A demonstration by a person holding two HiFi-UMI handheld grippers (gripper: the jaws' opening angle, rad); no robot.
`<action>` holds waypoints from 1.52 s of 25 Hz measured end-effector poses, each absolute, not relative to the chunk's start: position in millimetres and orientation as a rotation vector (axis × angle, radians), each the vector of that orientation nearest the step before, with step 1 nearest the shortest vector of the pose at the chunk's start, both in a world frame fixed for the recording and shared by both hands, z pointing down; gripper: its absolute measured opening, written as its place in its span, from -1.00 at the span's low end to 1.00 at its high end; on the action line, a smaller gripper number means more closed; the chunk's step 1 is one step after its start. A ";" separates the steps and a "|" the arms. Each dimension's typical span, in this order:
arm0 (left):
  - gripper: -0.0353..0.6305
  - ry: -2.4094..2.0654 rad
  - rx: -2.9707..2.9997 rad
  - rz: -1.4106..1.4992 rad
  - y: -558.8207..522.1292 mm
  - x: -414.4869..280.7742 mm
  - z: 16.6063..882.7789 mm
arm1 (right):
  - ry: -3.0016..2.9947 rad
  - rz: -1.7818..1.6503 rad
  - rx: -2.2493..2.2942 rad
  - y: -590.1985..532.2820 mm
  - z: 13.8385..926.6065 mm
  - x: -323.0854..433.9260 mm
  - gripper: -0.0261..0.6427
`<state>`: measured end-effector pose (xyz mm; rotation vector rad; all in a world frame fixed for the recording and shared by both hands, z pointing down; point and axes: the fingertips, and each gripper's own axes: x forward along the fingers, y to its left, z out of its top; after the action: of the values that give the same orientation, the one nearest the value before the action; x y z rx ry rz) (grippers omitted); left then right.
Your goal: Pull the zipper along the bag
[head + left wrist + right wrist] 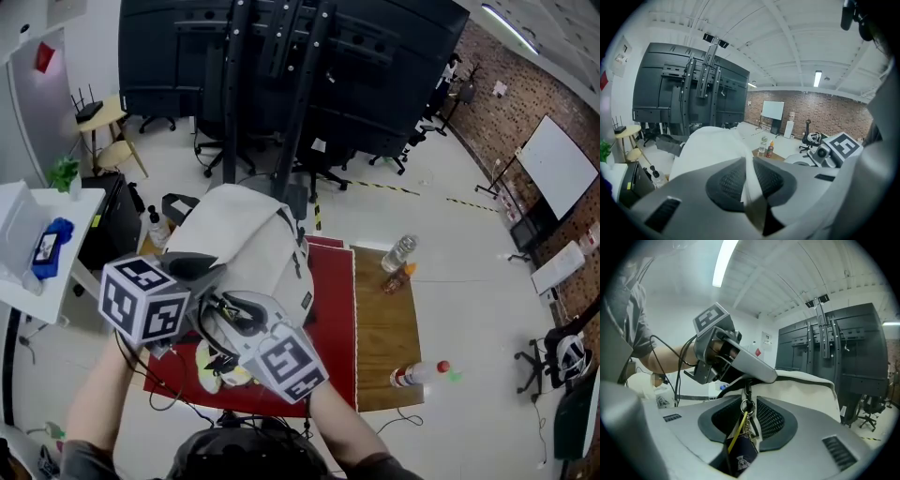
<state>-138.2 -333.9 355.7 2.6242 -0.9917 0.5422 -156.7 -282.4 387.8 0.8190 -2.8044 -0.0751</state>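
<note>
Worktop (384,319): white bag (239,234) lies on red mat (333,309) | left gripper (749,180): fingers clamped on a fold of bag cloth | right gripper (746,416): fingers nipping zipper pull (746,405) by its ring | done well: hold cloth taut, draw pull straight along the teeth

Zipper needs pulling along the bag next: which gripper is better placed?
Right. The right gripper is closed on the metal zipper-pull ring, so it can likely draw it along. The left gripper clamps a fold of the white fabric bag, bracing it.
</note>
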 end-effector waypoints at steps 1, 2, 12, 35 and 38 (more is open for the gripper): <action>-0.72 -0.993 2.624 0.536 -333.9 -137.6 355.3 | -2.808 -0.073 0.807 -282.1 389.1 -158.2 -0.59; -0.73 -0.997 2.625 0.531 -333.6 -137.3 354.7 | -2.811 -0.068 0.798 -282.2 390.1 -159.4 -0.60; -0.73 -1.046 2.630 0.486 -333.7 -136.1 351.6 | -2.856 0.025 0.653 -254.1 381.3 -162.3 -0.64; -0.73 -1.048 2.638 0.463 -335.6 -136.1 349.5 | -2.744 -0.189 0.829 -261.5 387.4 -163.4 -0.64; -0.73 -1.036 2.652 0.453 -332.3 -133.7 347.6 | -2.793 -0.180 0.736 -243.6 377.2 -168.3 -0.66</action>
<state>-133.7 -332.3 347.6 2.6518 -1.0363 0.4525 -168.3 -243.6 377.2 0.7357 -2.7933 -0.1797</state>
